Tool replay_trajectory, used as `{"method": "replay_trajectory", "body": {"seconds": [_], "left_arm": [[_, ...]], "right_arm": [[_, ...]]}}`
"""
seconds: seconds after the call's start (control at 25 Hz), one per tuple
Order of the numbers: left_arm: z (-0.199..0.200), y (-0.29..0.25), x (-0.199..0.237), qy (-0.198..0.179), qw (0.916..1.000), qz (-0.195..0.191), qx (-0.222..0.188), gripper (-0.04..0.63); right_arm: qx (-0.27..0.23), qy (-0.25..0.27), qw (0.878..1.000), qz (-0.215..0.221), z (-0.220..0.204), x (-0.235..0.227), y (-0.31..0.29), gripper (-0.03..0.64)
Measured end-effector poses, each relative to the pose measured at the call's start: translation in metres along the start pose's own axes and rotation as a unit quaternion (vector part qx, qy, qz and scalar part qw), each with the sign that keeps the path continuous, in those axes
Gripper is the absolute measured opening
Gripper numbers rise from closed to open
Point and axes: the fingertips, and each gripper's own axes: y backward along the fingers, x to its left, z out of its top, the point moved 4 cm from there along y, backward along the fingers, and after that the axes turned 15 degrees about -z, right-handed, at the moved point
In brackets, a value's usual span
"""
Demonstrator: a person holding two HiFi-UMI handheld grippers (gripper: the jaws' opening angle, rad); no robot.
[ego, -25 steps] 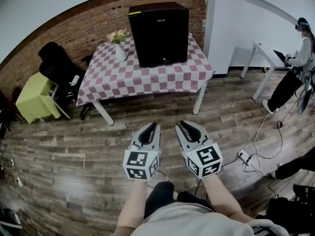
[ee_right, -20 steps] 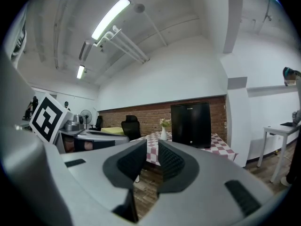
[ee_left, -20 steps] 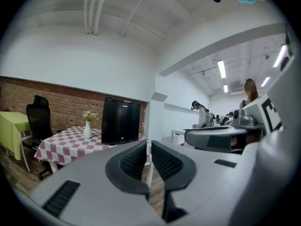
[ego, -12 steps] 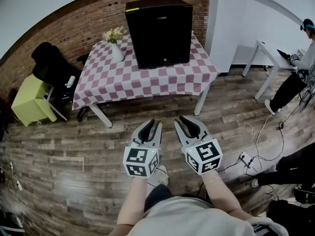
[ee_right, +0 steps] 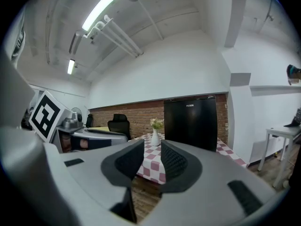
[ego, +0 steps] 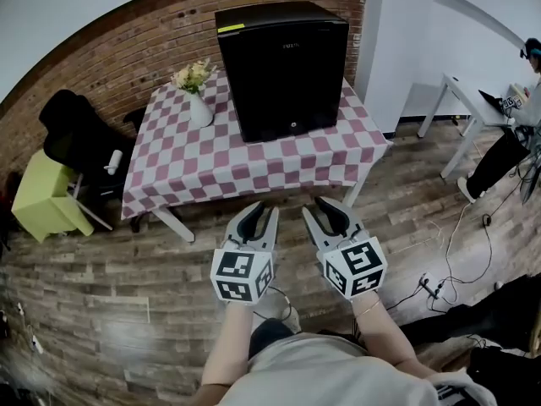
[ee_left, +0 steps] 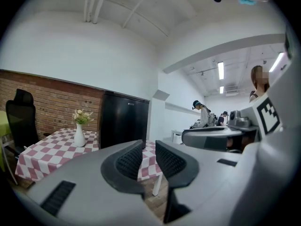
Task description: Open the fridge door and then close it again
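Observation:
A black mini fridge (ego: pixel 283 70) stands with its door closed on a table (ego: pixel 194 176) covered in a red-and-white checked cloth. It also shows in the left gripper view (ee_left: pixel 124 119) and the right gripper view (ee_right: pixel 190 121). My left gripper (ego: pixel 256 212) and right gripper (ego: pixel 325 207) are side by side above the wooden floor, just short of the table's front edge, and both point at the fridge. The left gripper (ee_left: pixel 149 147) is open a narrow gap with nothing in it. The right gripper (ee_right: pixel 153 147) has its jaws opening, with nothing between them.
A white vase of flowers (ego: pixel 199 100) stands on the table, left of the fridge. A black office chair (ego: pixel 80 134) and a yellow-green seat (ego: pixel 46 197) are at the left. A white pillar (ego: pixel 393 41), a white desk (ego: pixel 473 100), a person (ego: pixel 507 134) and floor cables (ego: pixel 439 286) are at the right.
The table and fridge have come nearer and look larger. Both grippers have travelled forward together towards the table, and their jaws stand a little wider apart.

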Motion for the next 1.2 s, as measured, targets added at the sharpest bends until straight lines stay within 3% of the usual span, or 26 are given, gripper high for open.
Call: {"method": "replay_trajectory", "body": {"seconds": [0.52,0.88,1.2], "left_arm": [[-0.014,-0.027,0.074,0.028,0.9994,-0.01,0.015,0.064],[0.003,-0.063,0.12,0.011,0.9998,0.014,0.008,0.064],[0.033,-0.132,0.181,-0.01,0.9991,0.042,-0.001,0.064]], "right_arm": [[0.025,-0.006,0.999,-0.019,-0.015,-0.001,-0.069,0.101],[0.006,-0.011,1.0,-0.012,-0.003,-0.029,-0.139,0.101],[-0.006,-0.004,1.0,0.01,0.015,-0.069,-0.229,0.088]]}}
